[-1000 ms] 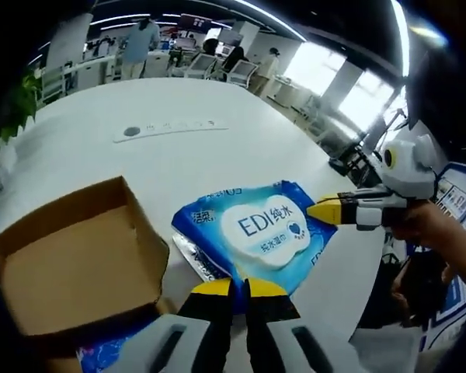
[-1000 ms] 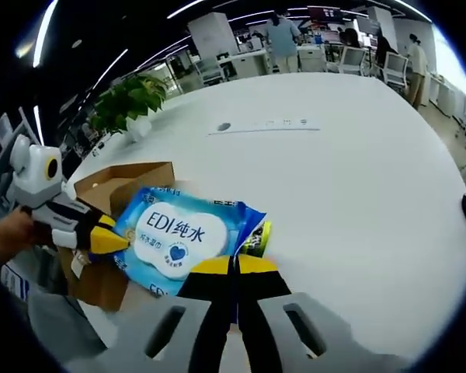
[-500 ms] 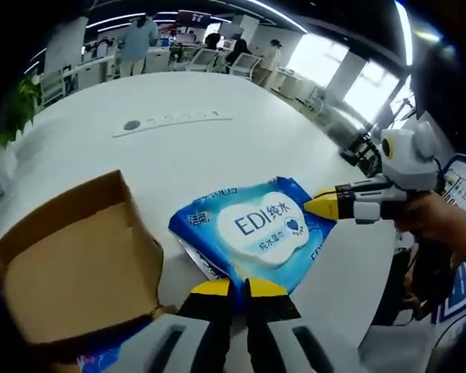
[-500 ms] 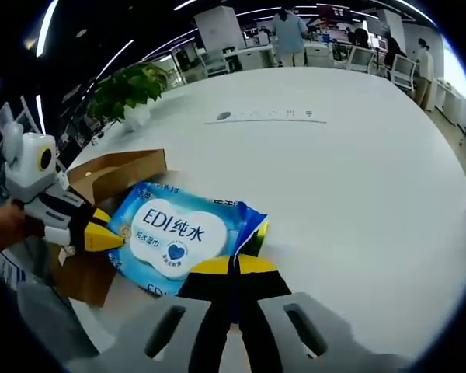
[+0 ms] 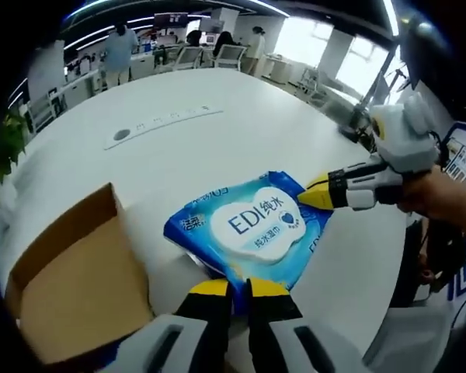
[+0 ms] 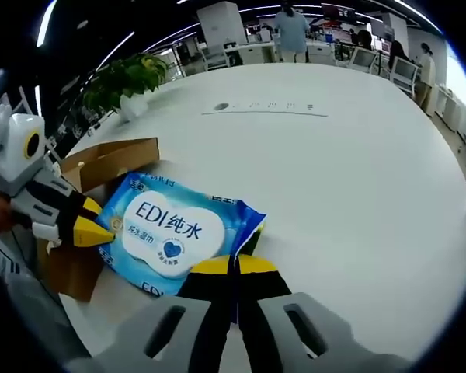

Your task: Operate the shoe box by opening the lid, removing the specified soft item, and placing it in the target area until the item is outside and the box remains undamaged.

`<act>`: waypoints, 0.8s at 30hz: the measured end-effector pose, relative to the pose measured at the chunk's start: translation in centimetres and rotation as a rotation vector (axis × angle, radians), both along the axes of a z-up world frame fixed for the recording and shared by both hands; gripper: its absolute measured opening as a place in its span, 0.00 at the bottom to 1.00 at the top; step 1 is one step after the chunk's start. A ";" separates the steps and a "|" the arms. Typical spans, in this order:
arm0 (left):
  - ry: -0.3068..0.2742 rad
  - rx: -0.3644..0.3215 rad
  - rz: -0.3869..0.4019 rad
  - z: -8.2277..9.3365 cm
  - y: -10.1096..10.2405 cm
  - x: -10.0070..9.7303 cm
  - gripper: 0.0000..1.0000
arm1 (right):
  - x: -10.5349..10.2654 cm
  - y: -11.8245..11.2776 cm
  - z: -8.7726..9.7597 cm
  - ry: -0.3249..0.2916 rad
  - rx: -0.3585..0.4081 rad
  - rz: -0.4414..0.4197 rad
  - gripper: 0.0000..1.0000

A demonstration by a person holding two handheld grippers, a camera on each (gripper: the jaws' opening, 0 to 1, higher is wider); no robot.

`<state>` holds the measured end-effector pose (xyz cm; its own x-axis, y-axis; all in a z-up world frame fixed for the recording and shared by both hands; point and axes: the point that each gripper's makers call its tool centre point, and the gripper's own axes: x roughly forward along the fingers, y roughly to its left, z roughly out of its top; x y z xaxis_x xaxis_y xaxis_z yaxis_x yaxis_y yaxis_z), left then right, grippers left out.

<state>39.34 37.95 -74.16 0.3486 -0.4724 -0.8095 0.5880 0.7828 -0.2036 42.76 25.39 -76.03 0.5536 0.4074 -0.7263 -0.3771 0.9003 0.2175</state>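
Observation:
A blue pack of wet wipes (image 5: pixel 252 231) with a white label is held between both grippers, just over the white table (image 5: pixel 217 148). My left gripper (image 5: pixel 234 289) is shut on the pack's near edge. My right gripper (image 5: pixel 317 194) comes in from the right, its yellow tips closed on the opposite corner. In the right gripper view the pack (image 6: pixel 171 231) lies ahead of my right gripper (image 6: pixel 233 266), which pinches its edge, and my left gripper (image 6: pixel 89 231) bites the far side. The open brown shoe box (image 5: pixel 74 291) stands to the left, beside the pack (image 6: pixel 101 159).
A flat white power strip (image 5: pixel 159 124) lies further out on the table (image 6: pixel 357 179). A potted plant (image 6: pixel 128 78) stands past the box. Office desks, chairs and people are far behind. The table edge runs close on the right of the left gripper view.
Both grippers have carried the pack a little away from the box, toward the open table. The box has slid toward the edge of both views. Both grips are unchanged.

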 end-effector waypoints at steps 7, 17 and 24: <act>0.000 -0.007 0.001 0.0 -0.1 0.0 0.09 | 0.0 -0.3 -0.2 -0.009 0.002 -0.030 0.00; -0.006 -0.016 0.001 0.5 0.0 -0.7 0.18 | -0.1 -0.4 -0.4 -0.021 -0.026 -0.030 0.00; -0.019 -0.010 -0.005 1.5 0.6 -1.3 0.21 | -0.1 -0.6 -0.5 -0.013 -0.027 -0.051 0.00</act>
<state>38.00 38.59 -72.71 0.3612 -0.4819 -0.7983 0.5958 0.7778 -0.1999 42.62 24.78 -76.55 0.5821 0.3587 -0.7297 -0.3336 0.9238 0.1880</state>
